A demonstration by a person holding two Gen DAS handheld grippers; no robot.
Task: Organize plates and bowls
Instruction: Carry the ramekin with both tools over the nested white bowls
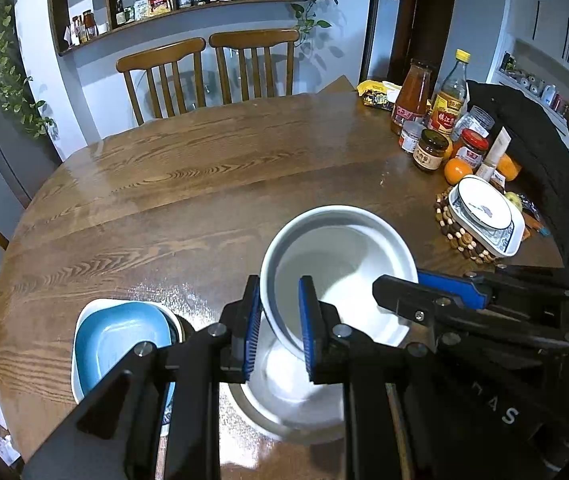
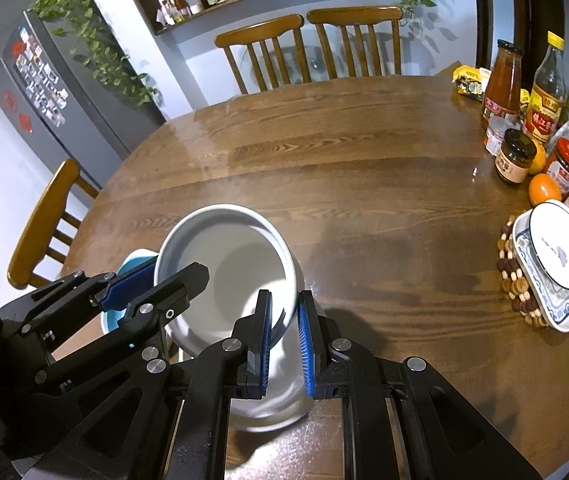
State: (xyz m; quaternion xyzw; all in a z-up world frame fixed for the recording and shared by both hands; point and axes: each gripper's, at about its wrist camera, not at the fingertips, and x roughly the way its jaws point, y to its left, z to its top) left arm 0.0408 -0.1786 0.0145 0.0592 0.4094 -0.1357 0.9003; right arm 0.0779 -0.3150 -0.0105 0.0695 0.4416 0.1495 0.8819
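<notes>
Your left hand-held gripper [image 1: 280, 330] is clamped on the left rim of the large white bowl [image 1: 340, 264], one pad inside the wall and one outside, and your right hand-held gripper [image 2: 286, 330] pinches the right rim the same way. The bowl hangs tilted above the wooden bench [image 1: 188, 184], its mouth facing you, over a white dish [image 1: 292, 404] blurred beneath it. A blue square dish [image 1: 120, 344] sits near left. At the right, a blue-patterned plate stack [image 1: 484, 216] rests on a beaded trivet [image 1: 458, 236], beside jars and bottles [image 1: 436, 120].
</notes>
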